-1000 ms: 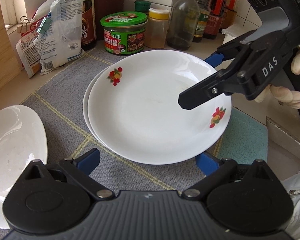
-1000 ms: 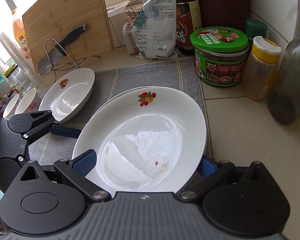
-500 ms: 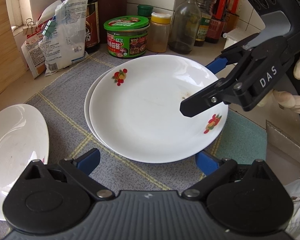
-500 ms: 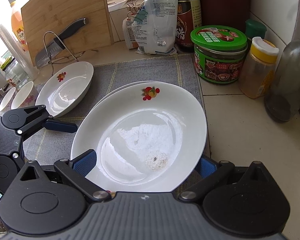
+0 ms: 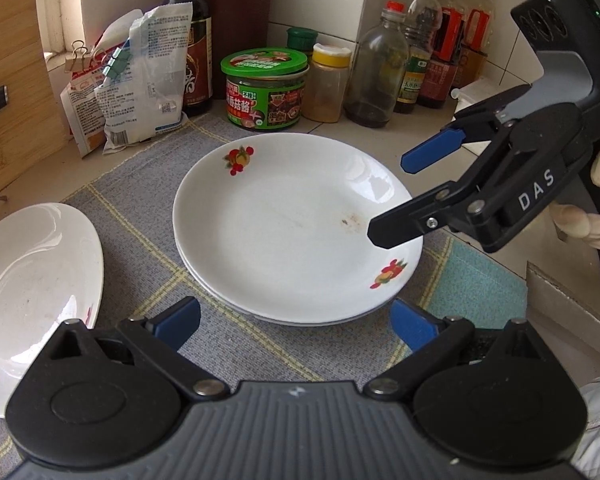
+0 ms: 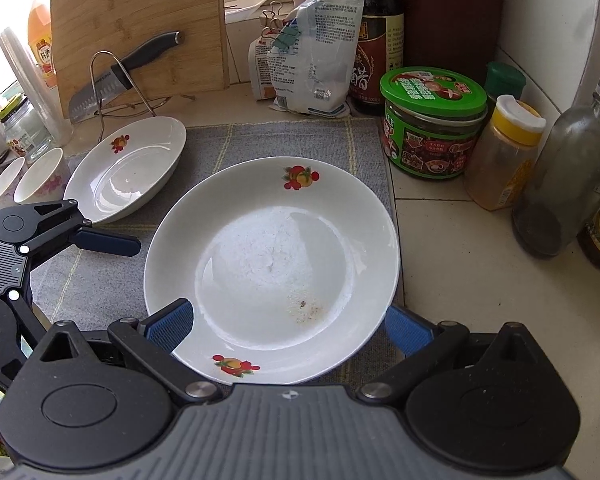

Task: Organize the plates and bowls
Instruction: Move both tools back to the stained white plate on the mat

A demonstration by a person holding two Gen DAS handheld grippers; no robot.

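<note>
Resting on the grey checked mat (image 6: 292, 140), a stack of two fruit-printed plates (image 5: 296, 224) is seen between both tools, while a third plate (image 6: 128, 168) and two small bowls (image 6: 40, 176) lie well apart to the left. The left gripper (image 5: 296, 320) and right gripper (image 6: 288, 320) are both held apart, nothing clamped; glazed ceramic is judged stiff, slippery and breakable, so the raised rim is best pinched rather than the smooth well.
</note>
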